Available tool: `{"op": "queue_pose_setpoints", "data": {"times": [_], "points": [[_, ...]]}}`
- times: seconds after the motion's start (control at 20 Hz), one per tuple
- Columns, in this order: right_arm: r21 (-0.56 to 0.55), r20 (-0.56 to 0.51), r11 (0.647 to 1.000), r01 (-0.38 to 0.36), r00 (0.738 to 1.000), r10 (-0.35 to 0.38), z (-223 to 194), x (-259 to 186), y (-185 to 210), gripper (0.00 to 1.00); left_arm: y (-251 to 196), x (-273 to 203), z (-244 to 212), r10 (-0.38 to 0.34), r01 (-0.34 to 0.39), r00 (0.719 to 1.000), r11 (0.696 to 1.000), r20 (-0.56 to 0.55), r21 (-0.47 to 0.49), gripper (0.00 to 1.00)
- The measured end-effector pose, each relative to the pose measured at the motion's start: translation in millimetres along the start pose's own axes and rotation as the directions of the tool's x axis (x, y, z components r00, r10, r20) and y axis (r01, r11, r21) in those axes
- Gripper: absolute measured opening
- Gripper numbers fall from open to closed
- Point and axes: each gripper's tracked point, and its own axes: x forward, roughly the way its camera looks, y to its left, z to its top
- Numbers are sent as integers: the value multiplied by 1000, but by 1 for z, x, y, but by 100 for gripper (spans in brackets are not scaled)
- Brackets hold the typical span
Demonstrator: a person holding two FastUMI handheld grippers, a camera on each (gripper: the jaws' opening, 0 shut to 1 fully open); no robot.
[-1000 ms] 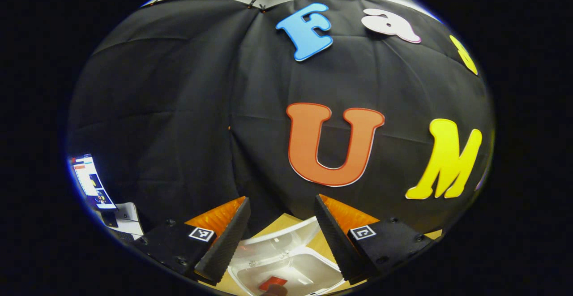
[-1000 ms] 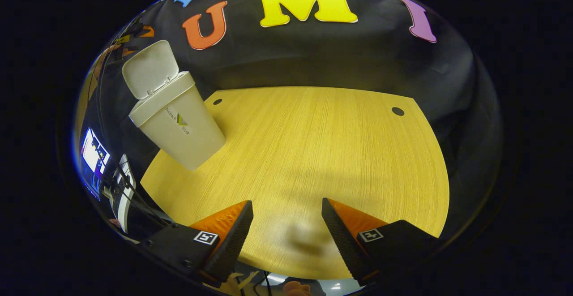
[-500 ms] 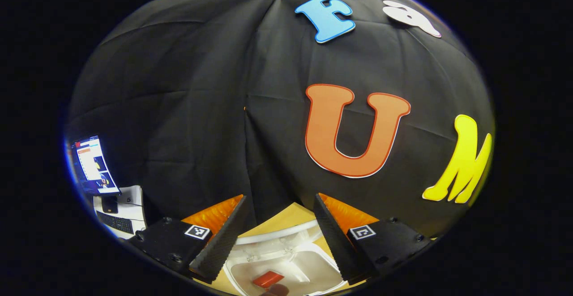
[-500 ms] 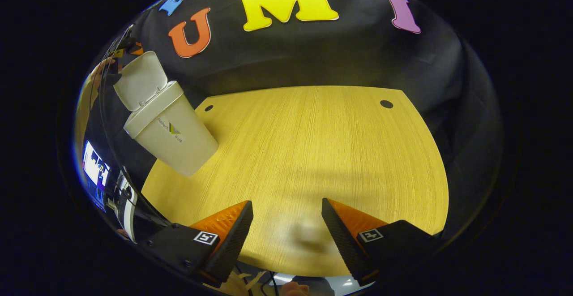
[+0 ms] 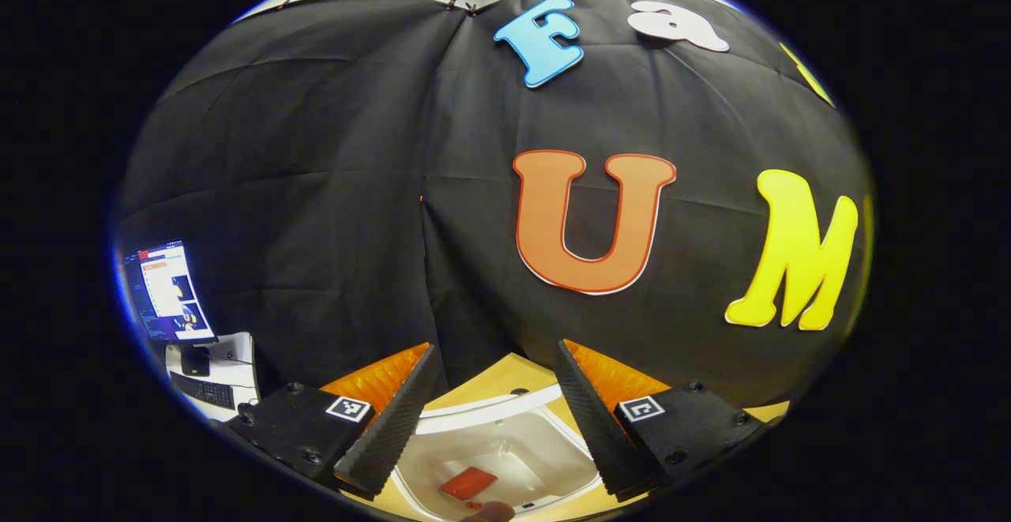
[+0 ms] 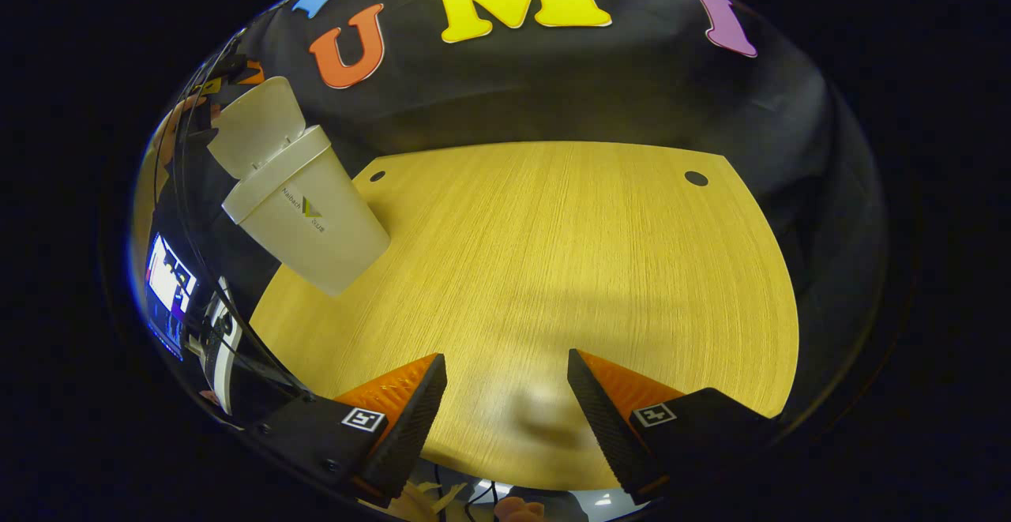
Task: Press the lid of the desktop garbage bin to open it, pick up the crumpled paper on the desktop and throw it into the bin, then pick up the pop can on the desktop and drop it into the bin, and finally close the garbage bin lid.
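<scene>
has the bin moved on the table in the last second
No. In the right gripper view the bin stands by the same table hole at the table's back left corner, lid up; small shifts look like camera motion.

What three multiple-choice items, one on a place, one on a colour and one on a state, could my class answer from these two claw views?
1. Where does the garbage bin stand on the desk in the right gripper view?
A. near the far left corner
B. at the middle
C. at the near right edge

2. What colour is the flat thing lying inside the bin in the left gripper view?
A. blue
B. red
C. green

3. How is the bin's lid?
A. shut flat
B. taken off and lying on the desk
C. swung up and open

Answers:
1. A, the bin sits by the desk's far left corner.
2. B, a red piece lies on the pale bottom, seen between the fingers of the left claw.
3. C, the lid stands raised behind the rim.
</scene>
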Motion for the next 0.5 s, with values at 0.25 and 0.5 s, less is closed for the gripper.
{"op": "queue_pose_setpoints", "data": {"times": [0.25, 0.5], "points": [[-28, -12, 999, -32, 999, 32, -2, 6, -10, 97, -19, -19, -61, 20, -14, 994, 998, -105, 61, 98], [-50, -45, 998, -42, 998, 40, -8, 12, -30, 97, -22, -20, -108, 73, -60, 986, 994, -152, 90, 100]]}}
